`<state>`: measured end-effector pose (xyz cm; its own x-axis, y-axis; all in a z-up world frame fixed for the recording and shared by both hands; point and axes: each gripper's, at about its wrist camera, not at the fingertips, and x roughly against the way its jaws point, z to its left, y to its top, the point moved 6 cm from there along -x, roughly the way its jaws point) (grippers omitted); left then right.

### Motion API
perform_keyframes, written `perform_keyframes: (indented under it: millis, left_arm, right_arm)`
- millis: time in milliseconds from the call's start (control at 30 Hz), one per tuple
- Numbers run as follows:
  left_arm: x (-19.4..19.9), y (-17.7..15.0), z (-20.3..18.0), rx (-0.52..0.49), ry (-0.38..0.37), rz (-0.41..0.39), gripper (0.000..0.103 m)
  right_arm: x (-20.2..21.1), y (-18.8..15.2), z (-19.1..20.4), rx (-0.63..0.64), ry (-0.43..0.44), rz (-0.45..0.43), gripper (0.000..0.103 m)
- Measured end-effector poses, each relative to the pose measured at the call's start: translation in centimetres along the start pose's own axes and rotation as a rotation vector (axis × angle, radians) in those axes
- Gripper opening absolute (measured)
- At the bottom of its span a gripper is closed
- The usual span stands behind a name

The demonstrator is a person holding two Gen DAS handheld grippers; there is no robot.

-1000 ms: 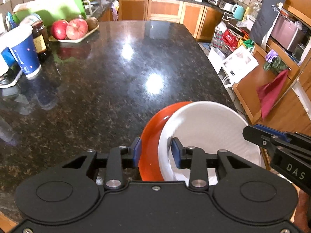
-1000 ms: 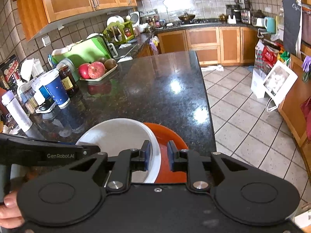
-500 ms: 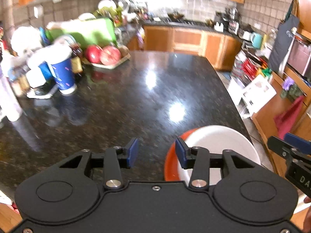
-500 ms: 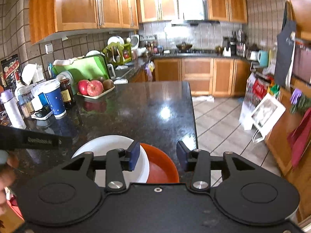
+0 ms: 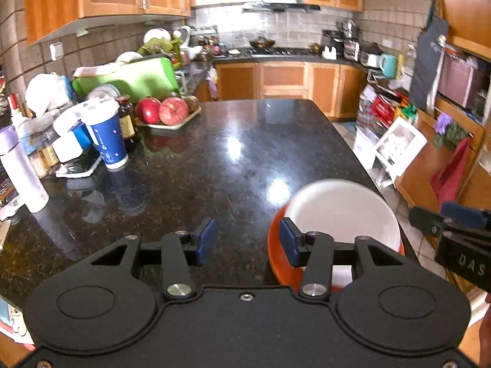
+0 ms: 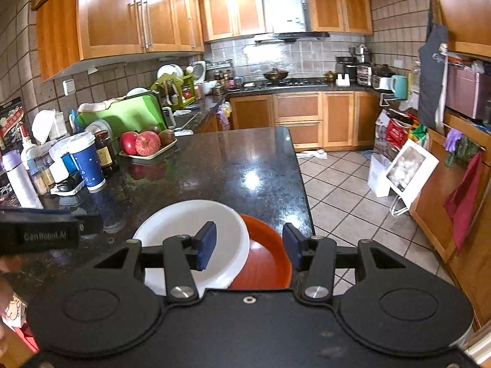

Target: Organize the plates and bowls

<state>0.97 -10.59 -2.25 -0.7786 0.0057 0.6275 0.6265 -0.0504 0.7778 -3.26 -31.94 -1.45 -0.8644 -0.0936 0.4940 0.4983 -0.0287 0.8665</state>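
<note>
Left gripper (image 5: pixel 247 236): jaws at a middling gap, with only bare counter between the blue pads. Right gripper (image 6: pixel 249 244): jaws opening, pads clear of everything, with the plates' rims in view below and between them but not pressed.

At the near right corner of the black granite counter (image 5: pixel 214 159): a white plate (image 6: pixel 187 227) lying partly over an orange plate (image 6: pixel 267 254), overlapping and touching. From the left wrist, the same white plate (image 5: pixel 340 211) just beyond the right pad, with a sliver of the orange plate (image 5: pixel 277 260) under its left side. Orange rim close to the counter's right edge; past that edge, a drop to the tiled floor (image 6: pixel 353 190).

Plenty of bare, glossy stone across the middle and far end of the counter, from the plates up to the far edge.

Crowded along the left side:
- a white bottle (image 5: pixel 21 174) nearest
- a blue paper cup (image 5: pixel 107 138) with a white lid
- a dark jar (image 5: pixel 127 122) just behind the cup
- a tray of red fruit (image 5: pixel 165 113) farther back
- a green board (image 5: pixel 132 76) leaning behind the tray

All of these well apart from the plates.

Right of the counter, on the floor: a white bag (image 6: pixel 380 178) with a framed picture (image 6: pixel 411 168) leaning beside it, near wooden cabinets with a red cloth (image 6: pixel 463 196) hanging. Each gripper's black body at the edge of the other's view, flanking the plates.
</note>
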Motion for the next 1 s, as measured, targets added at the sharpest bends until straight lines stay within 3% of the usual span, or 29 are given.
perform_keyframes:
  millis: [367,633,1000]
  left_arm:
    - [1.4,-3.9,-0.2,-0.007,-0.054,0.077,0.055]
    - [2.8,-5.8,-0.8,-0.036,-0.058,0.090,0.055]
    - [3.4,-6.4,-2.8,-0.018,-0.049,0.095,0.055]
  right_arm:
    - [4.3,-3.7,2.4,0.037,-0.087,-0.008,0.051]
    - [6.6,-5.7,2.9,0.017,-0.086,-0.010,0.051]
    - [7.5,-5.9,1.0,0.030,-0.076,0.001,0.052]
